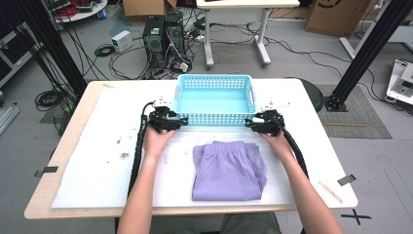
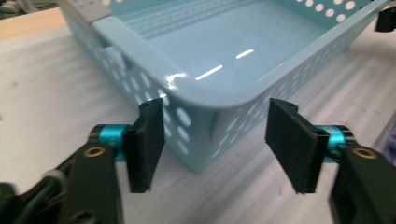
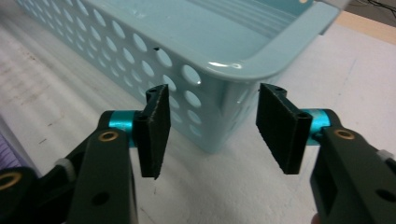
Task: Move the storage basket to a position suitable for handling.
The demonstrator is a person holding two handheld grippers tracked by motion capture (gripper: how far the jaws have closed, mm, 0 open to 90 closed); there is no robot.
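The blue basket [image 1: 215, 99] sits at the far middle of the tabletop [image 1: 97, 161]. The left tongs [image 1: 181, 122] and right tongs [image 1: 249, 123] gape wide at its near corners, folded purple shorts [image 1: 228, 170] just behind.

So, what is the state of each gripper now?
Left gripper: open, at a corner of the basket.
Right gripper: open, at another corner.
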